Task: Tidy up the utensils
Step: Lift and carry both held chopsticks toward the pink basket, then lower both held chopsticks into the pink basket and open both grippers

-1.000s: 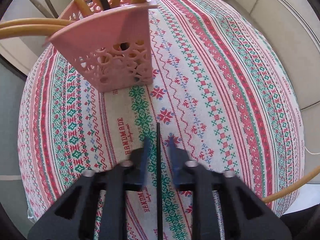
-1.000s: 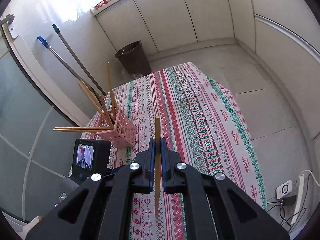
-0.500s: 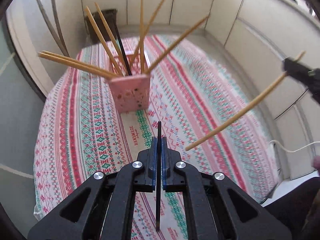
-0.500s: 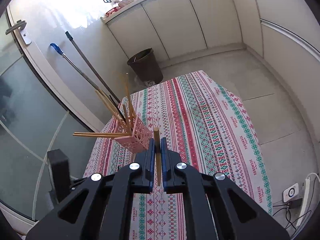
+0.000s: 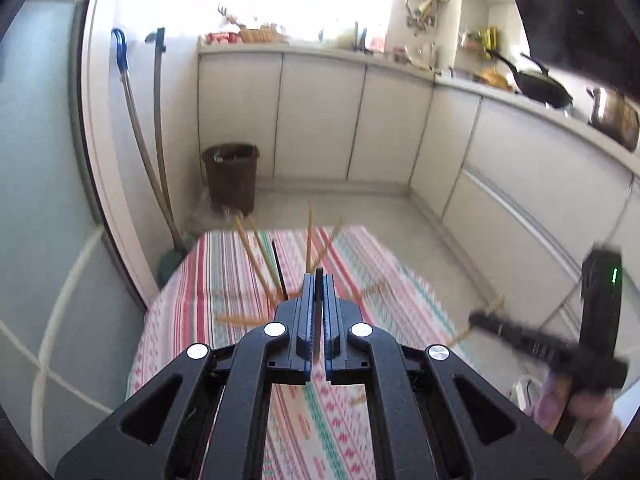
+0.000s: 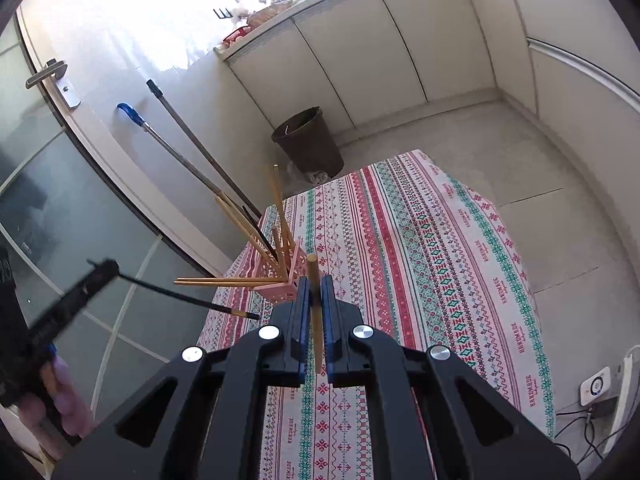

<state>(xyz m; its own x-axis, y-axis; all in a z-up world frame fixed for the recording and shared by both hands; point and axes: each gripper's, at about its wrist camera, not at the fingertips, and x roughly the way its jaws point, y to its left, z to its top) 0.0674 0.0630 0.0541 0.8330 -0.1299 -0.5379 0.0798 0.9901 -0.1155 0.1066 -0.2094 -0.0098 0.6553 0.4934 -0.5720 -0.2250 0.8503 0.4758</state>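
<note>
Left wrist view shows the left gripper (image 5: 319,280) closest to the camera, its fingers closed on a thin black chopstick (image 5: 318,312) that stands up between the blue pads. Behind it, blurred, lies the patterned tablecloth (image 5: 224,280) on the tabletop, and several wooden chopsticks (image 5: 256,260) stick up just beyond the fingertips. At the right edge the right gripper (image 5: 478,318) is seen from the side with a wooden stick. Farther away are a brown bin (image 5: 231,178) and white cabinets (image 5: 320,116).

Right wrist view shows the right gripper (image 6: 315,280) with its fingers closed on a wooden chopstick (image 6: 316,320), held upright. Just behind the fingertips stands the pink holder (image 6: 282,286) on the tabletop, near the cloth's left edge, with many chopsticks leaning out. At the left, the left gripper (image 6: 106,270) holds the black chopstick, whose tip points toward the holder.
</note>
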